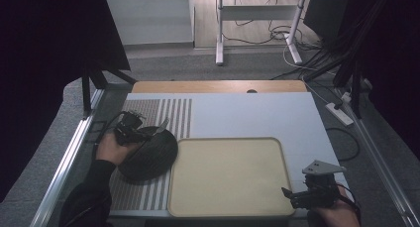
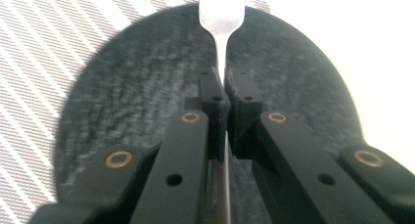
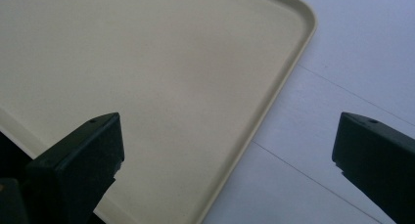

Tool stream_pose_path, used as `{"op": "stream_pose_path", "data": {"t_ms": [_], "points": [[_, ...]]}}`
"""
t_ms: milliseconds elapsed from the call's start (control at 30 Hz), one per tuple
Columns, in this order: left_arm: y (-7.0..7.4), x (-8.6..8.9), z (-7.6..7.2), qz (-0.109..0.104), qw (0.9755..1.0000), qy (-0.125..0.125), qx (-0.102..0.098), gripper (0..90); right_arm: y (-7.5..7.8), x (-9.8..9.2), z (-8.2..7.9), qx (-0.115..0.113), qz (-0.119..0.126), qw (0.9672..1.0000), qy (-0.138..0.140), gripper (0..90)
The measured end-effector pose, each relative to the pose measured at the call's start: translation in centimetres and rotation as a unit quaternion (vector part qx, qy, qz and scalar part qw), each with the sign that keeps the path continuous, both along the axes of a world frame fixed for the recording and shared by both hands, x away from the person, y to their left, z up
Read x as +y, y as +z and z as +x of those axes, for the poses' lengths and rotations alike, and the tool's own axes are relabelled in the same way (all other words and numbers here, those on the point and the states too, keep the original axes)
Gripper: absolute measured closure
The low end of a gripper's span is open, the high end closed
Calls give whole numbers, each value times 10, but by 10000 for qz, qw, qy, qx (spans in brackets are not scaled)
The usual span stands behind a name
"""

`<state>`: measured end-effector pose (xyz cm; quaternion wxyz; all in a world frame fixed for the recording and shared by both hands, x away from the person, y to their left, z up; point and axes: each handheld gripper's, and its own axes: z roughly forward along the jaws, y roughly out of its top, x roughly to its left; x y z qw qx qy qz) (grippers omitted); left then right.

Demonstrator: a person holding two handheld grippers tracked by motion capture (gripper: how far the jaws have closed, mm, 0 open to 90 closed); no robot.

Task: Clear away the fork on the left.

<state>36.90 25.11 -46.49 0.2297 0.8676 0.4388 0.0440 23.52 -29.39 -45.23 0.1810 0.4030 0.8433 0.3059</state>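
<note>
Item: fork point(image 2: 221, 13), left of frame above the dark round plate point(image 1: 148, 157), which we judge light, stiff, slippery, pinched mid-handle by our left hand-held gripper point(image 2: 225, 94); right hand-held gripper point(image 3: 227, 145) gapes wide, empty.

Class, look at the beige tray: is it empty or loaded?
Empty. The beige tray shows bare surface in the high view and the right gripper view; the fork is above the dark plate instead.

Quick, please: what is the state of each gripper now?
Left gripper: closed on the handle of a metal utensil, above the dark plate.
Right gripper: open, holding nothing.
</note>
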Motion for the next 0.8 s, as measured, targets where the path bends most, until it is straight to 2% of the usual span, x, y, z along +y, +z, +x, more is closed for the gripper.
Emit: {"op": "stream_pose_path", "data": {"t_ms": [200, 400, 567, 800], "points": [[-2, -16, -14, 57, 9999, -136, 57, 859, 0, -1, 0, -13, 42, 10000, 5, 0], [0, -29, -33, -77, 9997, -226, 19, 860, 0, 0, 0, -12, 9, 10000, 12, 0], [-4, -42, -45, -83, 9994, -306, 117, 859, 0, 0, -1, -31, 5, 10000, 26, 0], [-7, -58, -57, -95, 9992, -296, 240, 859, 0, 0, -1, -42, -13, 10000, 33, 0]]}}
